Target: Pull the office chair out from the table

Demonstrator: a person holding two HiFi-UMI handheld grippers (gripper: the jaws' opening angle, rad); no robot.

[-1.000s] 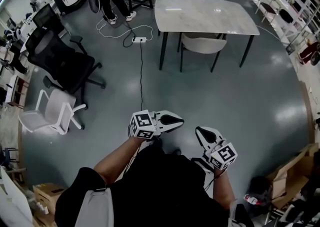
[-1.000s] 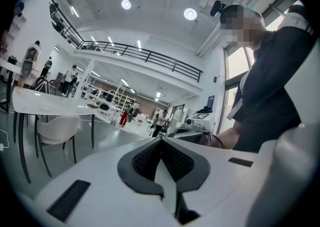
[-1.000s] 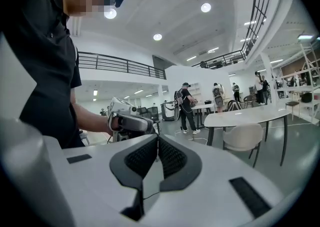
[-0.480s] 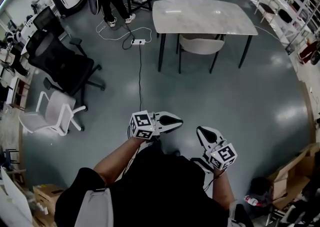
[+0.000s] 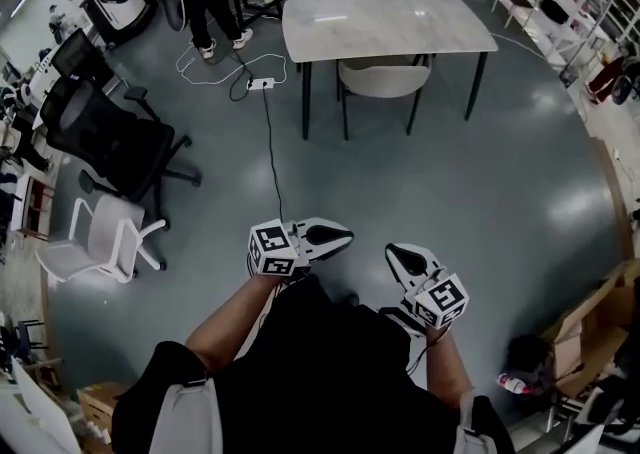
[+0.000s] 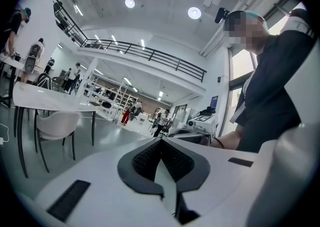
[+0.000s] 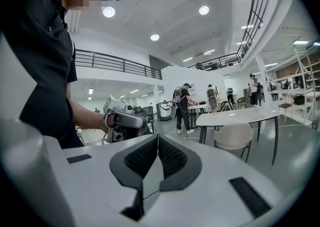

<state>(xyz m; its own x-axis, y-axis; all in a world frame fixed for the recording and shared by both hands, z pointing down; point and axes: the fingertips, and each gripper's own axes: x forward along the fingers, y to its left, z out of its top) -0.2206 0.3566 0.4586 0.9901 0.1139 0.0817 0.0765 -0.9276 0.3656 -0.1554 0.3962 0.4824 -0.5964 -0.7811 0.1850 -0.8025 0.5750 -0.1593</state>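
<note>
A pale shell chair [image 5: 383,77] on dark legs is tucked under the near side of a white-topped table [image 5: 385,22], far ahead across the floor. Both grippers are held close to my body, well short of it. The left gripper [image 5: 346,236] is shut and empty, pointing right. The right gripper [image 5: 393,255] is shut and empty too, pointing up-left. In the left gripper view its own jaws [image 6: 161,143] meet, with the chair [image 6: 57,123] and table [image 6: 50,102] far off at left. The right gripper's jaws [image 7: 157,141] meet too, with the chair [image 7: 234,136] distant.
A black office chair [image 5: 110,137] and a white armchair [image 5: 100,237] stand at the left. A power strip [image 5: 256,84] and its cable run along the floor toward me. People stand behind the table. Cardboard boxes [image 5: 590,327] sit at the lower right.
The table and chair sit a little further left and higher in the head view. Both grippers have shifted slightly left with the body and stay shut.
</note>
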